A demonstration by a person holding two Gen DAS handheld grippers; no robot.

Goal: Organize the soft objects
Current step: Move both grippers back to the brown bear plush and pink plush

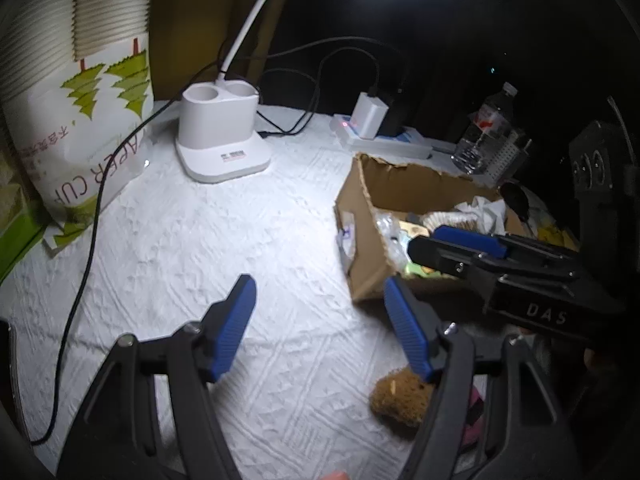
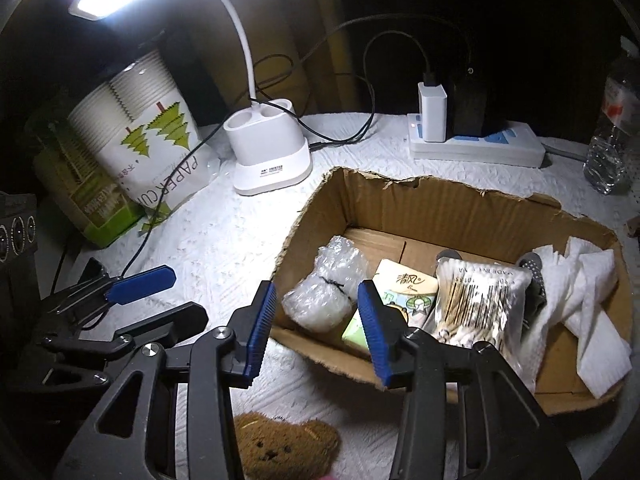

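Inside the cardboard box [image 2: 400, 200] several soft items already lay; near it, outside on the cloth, the brown bear [image 2: 280, 446] remained, with both the left gripper [image 1: 320, 320] and right gripper [image 2: 316, 328] wide and empty.

Both wrist views over shared box [image 1: 362, 200]
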